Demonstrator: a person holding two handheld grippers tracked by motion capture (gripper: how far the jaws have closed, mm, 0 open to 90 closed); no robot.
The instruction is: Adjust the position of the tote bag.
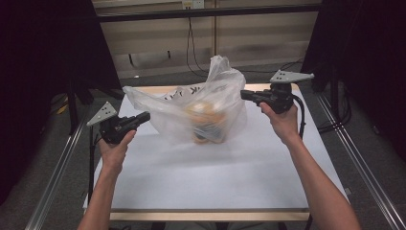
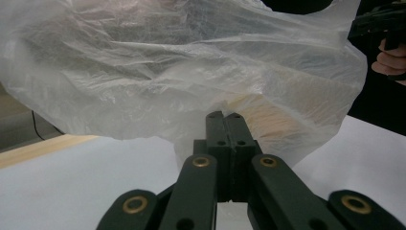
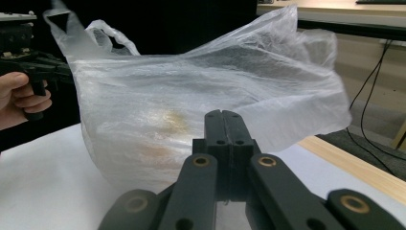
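Left hand-held gripper [image 1: 143,116]: jaws pressed together, tip at the left edge of the plastic bag [image 1: 198,108], apparently pinching a fold of film. Right hand-held gripper [image 1: 245,94]: jaws likewise closed, at the bag's right edge; whether film is caught there, cannot tell. Bag sits toward the table's [image 1: 201,182] far edge, centre, with a round orange-and-white item [image 1: 207,120] inside. Judgement: to spread the mouth well, pull both sides apart evenly and keep the load resting on the table.
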